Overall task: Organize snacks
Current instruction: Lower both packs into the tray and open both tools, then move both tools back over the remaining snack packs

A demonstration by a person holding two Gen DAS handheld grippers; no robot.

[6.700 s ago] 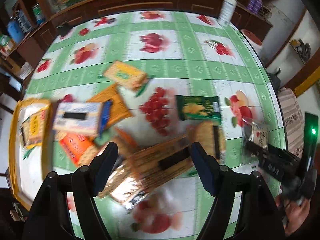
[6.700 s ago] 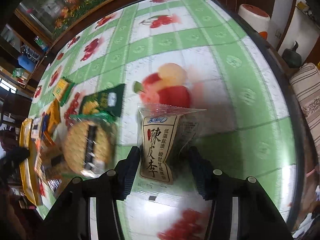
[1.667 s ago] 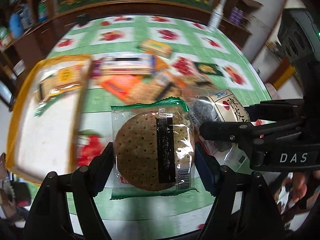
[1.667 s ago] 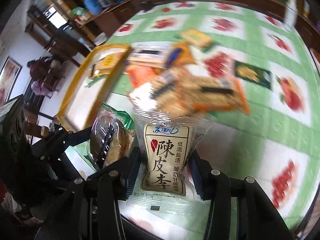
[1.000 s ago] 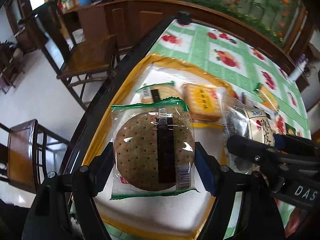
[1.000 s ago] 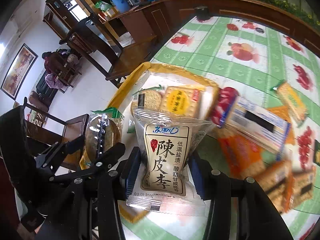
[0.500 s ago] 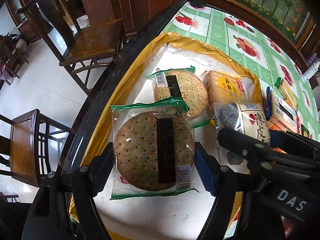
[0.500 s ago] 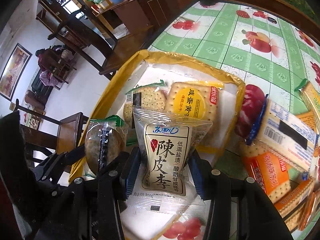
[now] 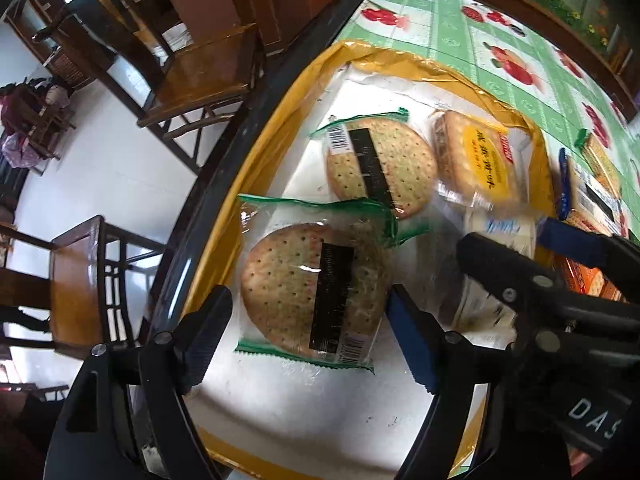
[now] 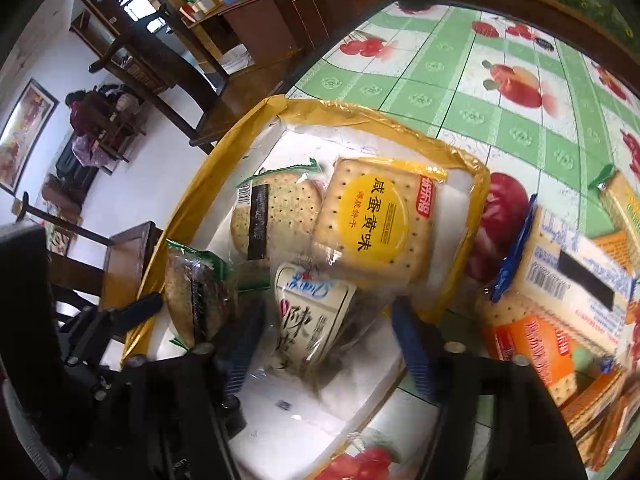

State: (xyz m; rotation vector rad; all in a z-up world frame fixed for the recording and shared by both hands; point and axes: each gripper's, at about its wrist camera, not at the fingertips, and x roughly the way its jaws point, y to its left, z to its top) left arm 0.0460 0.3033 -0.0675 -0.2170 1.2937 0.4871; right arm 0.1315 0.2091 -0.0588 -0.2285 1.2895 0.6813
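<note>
A yellow-rimmed white tray (image 9: 256, 168) sits at the table's corner; it also shows in the right wrist view (image 10: 476, 184). My left gripper (image 9: 308, 320) is open over it, and the round cracker pack (image 9: 316, 292) lies loose on the tray between its fingers. My right gripper (image 10: 324, 324) is open too, and the plum snack bag (image 10: 312, 316) tilts, dropping onto the tray. Another round cracker pack (image 9: 380, 168) and a yellow egg-yolk cracker pack (image 10: 376, 220) lie in the tray behind.
More snack packs lie on the green fruit tablecloth right of the tray: a blue-edged box (image 10: 576, 264) and an orange pack (image 10: 536, 348). The table's dark edge (image 9: 224, 160) runs beside the tray; wooden chairs (image 9: 200, 64) stand beyond it.
Both grippers have opened. The round cracker pack and the plum bag have been let go and have dropped onto the tray.
</note>
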